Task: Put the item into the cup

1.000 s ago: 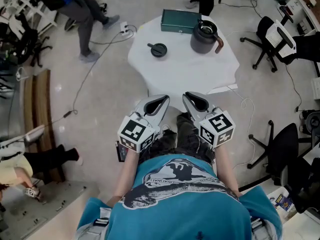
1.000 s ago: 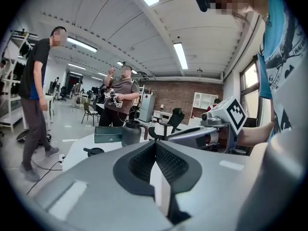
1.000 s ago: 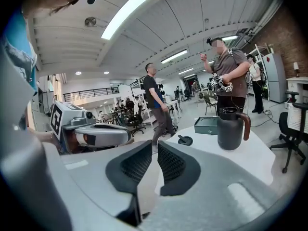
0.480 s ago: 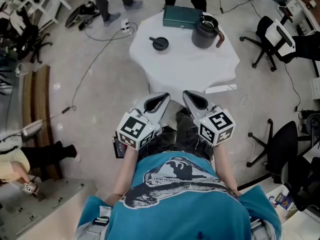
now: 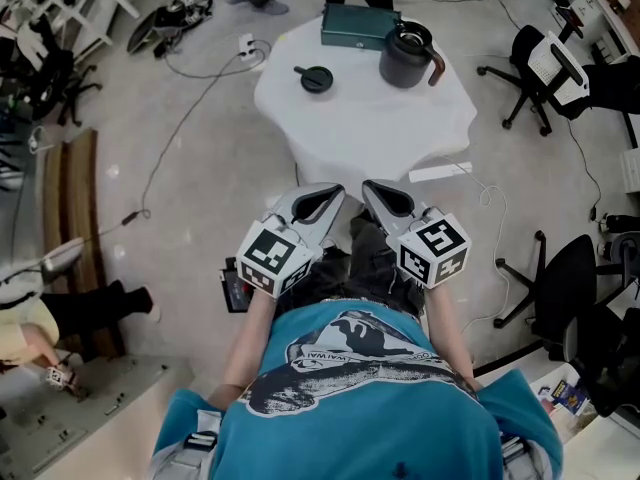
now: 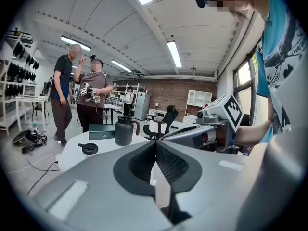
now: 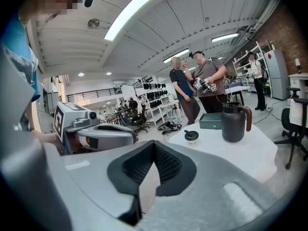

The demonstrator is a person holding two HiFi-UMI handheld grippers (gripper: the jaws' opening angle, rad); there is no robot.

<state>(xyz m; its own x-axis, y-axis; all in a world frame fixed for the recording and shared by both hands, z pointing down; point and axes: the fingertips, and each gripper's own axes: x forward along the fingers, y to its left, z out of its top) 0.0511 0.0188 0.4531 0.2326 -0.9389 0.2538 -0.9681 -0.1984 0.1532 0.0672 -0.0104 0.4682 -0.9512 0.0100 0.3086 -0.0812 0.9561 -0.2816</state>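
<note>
Two handheld grippers sit low in the centre of the head view, held close against the teal T-shirt of the person wearing the camera. The left gripper (image 5: 318,204) has its jaws pressed together, the ribbed black pads meeting at the tip with nothing between them. The right gripper (image 5: 388,200) is likewise clenched on nothing, its pads touching at the tip. Both are well apart from the white table (image 5: 370,128) in the upper middle of the frame.

Toward the upper right of that table stands a dark grey jug (image 5: 405,60), upright, with a brown handle on its right side and a dark opening at the top. To its left, apart from it, lies a round black lid (image 5: 315,77), flat on the tabletop, with a short raised grip across its top. At the table's far edge, toward the top of the frame, rests a dark green box (image 5: 358,25), close against the jug; whether they touch cannot be told.

Black office chairs (image 5: 545,68) stand on the pale floor at the right edge of the frame. In the left gripper view, two people (image 6: 62,97) stand side by side beyond the table, at the left of the frame.
</note>
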